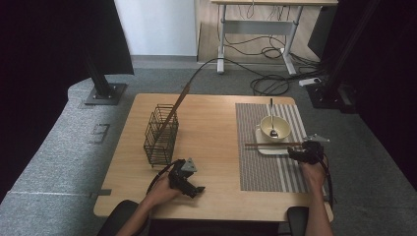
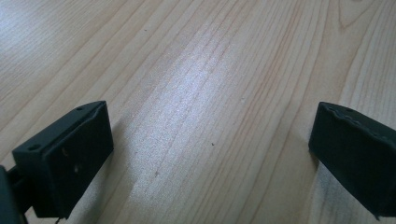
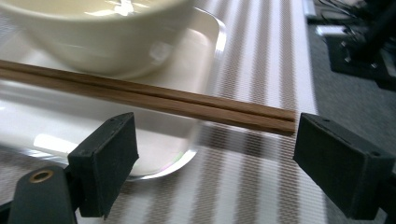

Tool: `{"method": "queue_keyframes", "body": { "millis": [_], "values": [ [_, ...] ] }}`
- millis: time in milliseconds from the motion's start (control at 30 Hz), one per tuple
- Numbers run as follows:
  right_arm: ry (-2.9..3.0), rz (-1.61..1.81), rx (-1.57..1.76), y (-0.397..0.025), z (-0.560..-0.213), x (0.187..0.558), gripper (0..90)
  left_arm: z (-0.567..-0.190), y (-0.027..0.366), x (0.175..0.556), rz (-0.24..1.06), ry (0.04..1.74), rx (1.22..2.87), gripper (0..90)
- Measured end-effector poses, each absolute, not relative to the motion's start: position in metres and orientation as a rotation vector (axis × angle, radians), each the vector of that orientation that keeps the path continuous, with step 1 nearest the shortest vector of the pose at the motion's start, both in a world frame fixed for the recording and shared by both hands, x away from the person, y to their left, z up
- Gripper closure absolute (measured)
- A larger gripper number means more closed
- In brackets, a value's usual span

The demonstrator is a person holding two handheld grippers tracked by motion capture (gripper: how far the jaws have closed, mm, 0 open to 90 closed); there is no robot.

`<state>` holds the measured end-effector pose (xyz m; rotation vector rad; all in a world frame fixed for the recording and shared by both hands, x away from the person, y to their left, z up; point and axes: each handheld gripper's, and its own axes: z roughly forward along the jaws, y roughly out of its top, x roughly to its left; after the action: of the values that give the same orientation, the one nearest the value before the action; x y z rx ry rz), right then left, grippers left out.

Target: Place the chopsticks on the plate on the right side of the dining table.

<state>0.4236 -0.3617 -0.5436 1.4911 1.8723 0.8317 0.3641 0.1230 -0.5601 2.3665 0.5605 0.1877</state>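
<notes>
**Where the cameras sit**

The high view looks forward and down over the whole tabletop [image 1: 211, 118] from afar. The left gripper view skims bare wood closely. The right gripper view faces the chopsticks [image 3: 154, 99] closely, which the high view shares [image 1: 273, 144].

You sit in lab or recording studio, not home. Black curtains [image 1: 44, 44] flank both sides, grey carpet [image 1: 49, 147] underfoot, stand base plate [image 1: 105, 93] bolted left. Height-adjustable desk [image 1: 260, 24] behind, loose cables [image 1: 268, 83] and power strip [image 1: 310, 81] on floor. Staged wooden table [image 1: 211, 113].
</notes>
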Motion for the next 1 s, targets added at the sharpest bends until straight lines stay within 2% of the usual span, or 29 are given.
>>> {"method": "queue_keyframes", "body": {
  "millis": [233,600,1000],
  "values": [
    [2.057,0.905,1.352,-0.322,-0.543,0.41,12.0,-0.56,0.123,0.364,0.188,0.561,2.366,0.0],
    [2.278,1.028,1.154,-0.248,-0.552,0.421,8.6,-0.56,0.123,0.364,0.187,0.561,2.366,0.0],
    [2.291,1.005,1.133,-0.239,-0.556,0.428,8.2,-0.56,0.123,0.364,0.188,0.561,2.366,0.0]
  ]
}}
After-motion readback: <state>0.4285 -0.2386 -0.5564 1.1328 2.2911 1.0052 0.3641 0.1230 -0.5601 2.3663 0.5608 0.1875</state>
